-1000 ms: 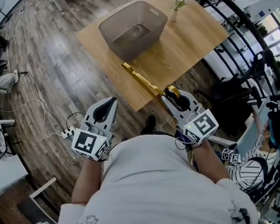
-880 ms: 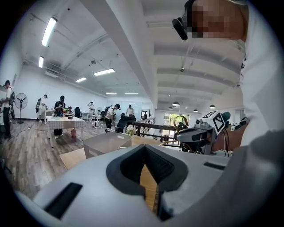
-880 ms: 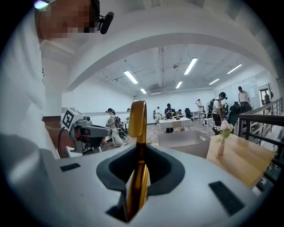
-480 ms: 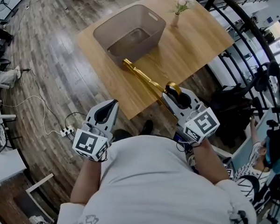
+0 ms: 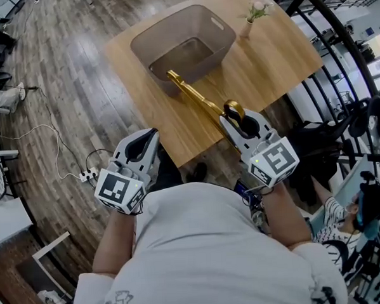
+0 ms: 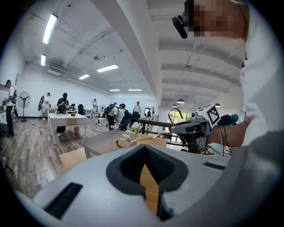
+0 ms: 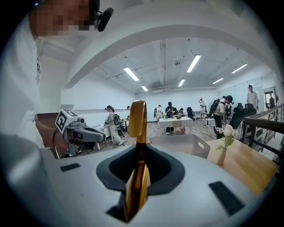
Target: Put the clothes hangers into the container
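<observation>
A gold clothes hanger (image 5: 200, 100) sticks out forward from my right gripper (image 5: 234, 115), which is shut on it near its hook (image 5: 233, 108). Its far end reaches the near wall of the grey-brown container (image 5: 152, 31) on the wooden table (image 5: 268, 68). In the right gripper view the hanger (image 7: 137, 119) stands clamped between the pads, with the container (image 7: 182, 144) ahead. My left gripper (image 5: 150, 141) hangs beside the table's near corner, over the floor. Its jaws (image 6: 148, 177) stand a narrow gap apart with nothing in them.
A small vase with a pale flower (image 5: 250, 24) stands on the table right of the container. A black curved railing (image 5: 336, 39) runs along the right. A power strip and cable (image 5: 88, 177) lie on the wood floor at left. A person sits at lower right (image 5: 346, 216).
The right gripper has carried the hanger forward, so its far end now meets the container's near wall. The left gripper has kept its place.
</observation>
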A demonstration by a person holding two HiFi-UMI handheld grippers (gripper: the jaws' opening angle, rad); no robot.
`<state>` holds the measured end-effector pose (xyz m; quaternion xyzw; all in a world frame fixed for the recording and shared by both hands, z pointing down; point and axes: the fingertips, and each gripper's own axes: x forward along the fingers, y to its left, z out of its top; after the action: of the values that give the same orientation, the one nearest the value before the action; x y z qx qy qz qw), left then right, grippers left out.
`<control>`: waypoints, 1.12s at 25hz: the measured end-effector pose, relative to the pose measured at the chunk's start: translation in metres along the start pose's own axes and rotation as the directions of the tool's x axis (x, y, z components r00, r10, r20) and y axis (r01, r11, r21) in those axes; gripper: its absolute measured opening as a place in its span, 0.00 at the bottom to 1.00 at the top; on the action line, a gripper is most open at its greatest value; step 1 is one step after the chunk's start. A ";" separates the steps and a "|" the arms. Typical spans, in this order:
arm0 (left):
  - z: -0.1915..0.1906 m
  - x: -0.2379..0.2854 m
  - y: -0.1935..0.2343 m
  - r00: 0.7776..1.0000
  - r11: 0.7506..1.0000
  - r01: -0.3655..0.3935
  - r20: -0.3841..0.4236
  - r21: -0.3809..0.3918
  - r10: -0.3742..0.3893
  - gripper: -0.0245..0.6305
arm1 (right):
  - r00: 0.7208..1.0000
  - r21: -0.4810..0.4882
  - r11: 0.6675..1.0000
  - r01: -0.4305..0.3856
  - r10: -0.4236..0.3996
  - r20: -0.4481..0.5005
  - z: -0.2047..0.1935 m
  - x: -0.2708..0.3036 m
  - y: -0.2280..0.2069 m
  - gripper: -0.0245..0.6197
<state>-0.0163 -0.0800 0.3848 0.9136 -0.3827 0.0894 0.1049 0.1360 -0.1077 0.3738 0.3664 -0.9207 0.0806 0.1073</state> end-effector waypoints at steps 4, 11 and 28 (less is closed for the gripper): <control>0.007 0.007 0.027 1.000 1.000 0.008 -0.002 0.006 -0.008 0.05 | 0.999 -0.048 0.999 0.014 -0.015 -0.028 0.012 0.026 -0.011 0.14; 0.011 0.018 0.078 1.000 1.000 0.022 -0.004 -0.018 -0.022 0.05 | 0.990 -0.166 0.986 -0.008 -0.016 -0.142 0.025 0.089 -0.024 0.14; 0.009 0.050 0.151 0.997 0.996 0.068 -0.028 -0.061 -0.070 0.05 | 0.880 -0.468 0.872 -0.141 -0.106 -0.463 -0.005 0.218 -0.050 0.14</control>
<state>-0.0894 -0.2198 0.4071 0.9213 -0.3516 0.0881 0.1408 0.0165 -0.2856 0.4383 0.2875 -0.8594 -0.0662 0.4177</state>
